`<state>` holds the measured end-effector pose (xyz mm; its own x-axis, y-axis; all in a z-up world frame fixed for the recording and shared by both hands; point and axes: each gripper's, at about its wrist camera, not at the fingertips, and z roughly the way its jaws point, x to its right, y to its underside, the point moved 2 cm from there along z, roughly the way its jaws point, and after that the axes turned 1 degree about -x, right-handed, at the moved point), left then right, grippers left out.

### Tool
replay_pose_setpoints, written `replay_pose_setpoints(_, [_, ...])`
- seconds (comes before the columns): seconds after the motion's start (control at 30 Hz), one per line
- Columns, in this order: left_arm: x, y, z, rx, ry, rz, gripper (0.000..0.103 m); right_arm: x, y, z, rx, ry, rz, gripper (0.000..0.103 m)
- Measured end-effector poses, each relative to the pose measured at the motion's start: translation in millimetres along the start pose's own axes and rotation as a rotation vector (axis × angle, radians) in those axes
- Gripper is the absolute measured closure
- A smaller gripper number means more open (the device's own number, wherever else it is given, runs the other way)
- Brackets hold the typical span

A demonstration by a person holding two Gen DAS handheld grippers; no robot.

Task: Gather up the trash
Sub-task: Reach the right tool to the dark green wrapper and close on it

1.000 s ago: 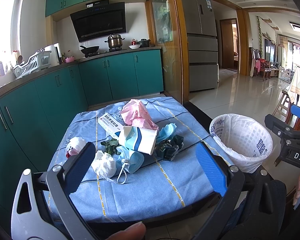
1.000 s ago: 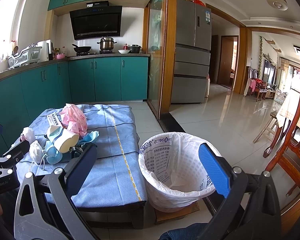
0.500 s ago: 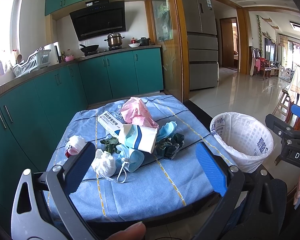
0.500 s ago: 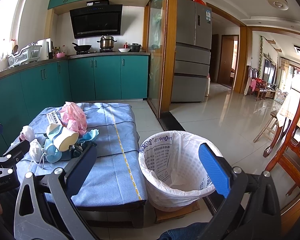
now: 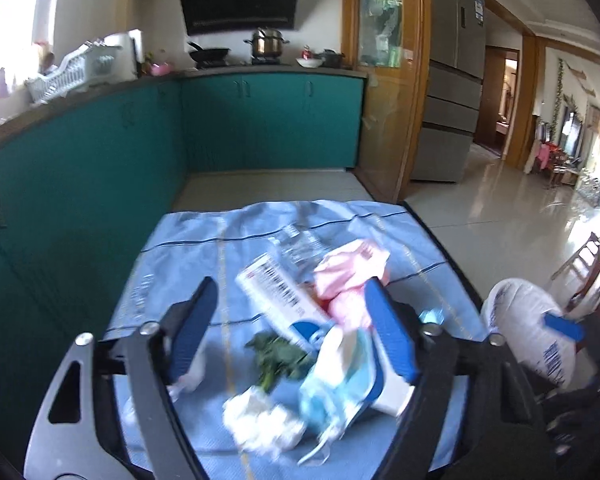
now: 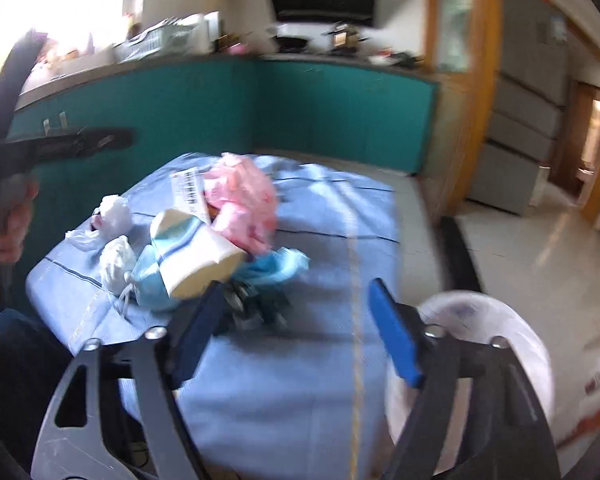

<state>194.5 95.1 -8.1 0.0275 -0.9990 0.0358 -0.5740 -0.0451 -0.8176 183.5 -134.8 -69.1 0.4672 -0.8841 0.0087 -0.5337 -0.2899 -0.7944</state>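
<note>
Both tools, left tool (image 5: 288, 336) and right tool (image 6: 292, 330), are closing, pinching nothing; crowded trash pile (image 6: 204, 248) is risking a multi-item snag.

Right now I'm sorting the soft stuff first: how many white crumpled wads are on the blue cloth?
2. One white wad lies at the pile's near-left edge beside the blue mask; the other sits farther back left. More may hide under the pile.

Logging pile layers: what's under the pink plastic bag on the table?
The pink plastic bag overlaps the white printed box, with the blue tablecloth around it. Anything directly underneath is covered.
</note>
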Motion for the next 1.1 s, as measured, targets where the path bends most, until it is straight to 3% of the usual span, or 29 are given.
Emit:
replay_pose_setpoints(0.07, [11, -8, 22, -0.025, 0.047, 0.018, 0.024, 3, -13, 28, -0.020, -0.012, -0.020, 0.031])
replay_pose_setpoints(0.17, [34, -6, 54, -0.051, 0.108, 0.054, 0.011, 17, -13, 48, -0.005, 0.079, -0.018, 0.030])
replay_pose_setpoints(0.3, [66, 7, 101, -0.133, 0.060, 0.183, 0.009, 38, 8, 65, -0.053, 0.028, 0.027, 0.021])
replay_pose_setpoints(0.43, [72, 8, 125, -0.170, 0.083, 0.160, 0.011, 41, 17, 76, -0.101, 0.024, 0.014, 0.017])
replay_pose_setpoints(0.53, [77, 10, 129, -0.200, 0.103, 0.175, 0.045, 38, 23, 81, -0.115, -0.006, 0.015, 0.015])
replay_pose_setpoints(0.67, [77, 22, 131, -0.229, 0.125, 0.164, 0.072, 35, 25, 78, -0.120, -0.032, 0.023, 0.015])
replay_pose_setpoints(0.8, [65, 31, 115, -0.212, 0.126, 0.152, 0.073, 26, 25, 72, -0.108, -0.081, 0.005, 0.015])
replay_pose_setpoints(0.83, [61, 32, 109, -0.202, 0.126, 0.150, 0.072, 23, 25, 72, -0.107, -0.104, -0.002, 0.015])
replay_pose_setpoints(0.9, [49, 31, 98, -0.177, 0.121, 0.128, 0.053, 12, 25, 71, -0.111, -0.157, -0.026, 0.015])
replay_pose_setpoints(0.93, [41, 29, 93, -0.157, 0.111, 0.112, 0.038, 6, 25, 73, -0.116, -0.180, -0.041, 0.015])
replay_pose_setpoints(1.1, [-9, 24, 73, -0.084, 0.019, 0.023, 0.029, -21, 25, 79, -0.139, -0.229, -0.099, 0.015])
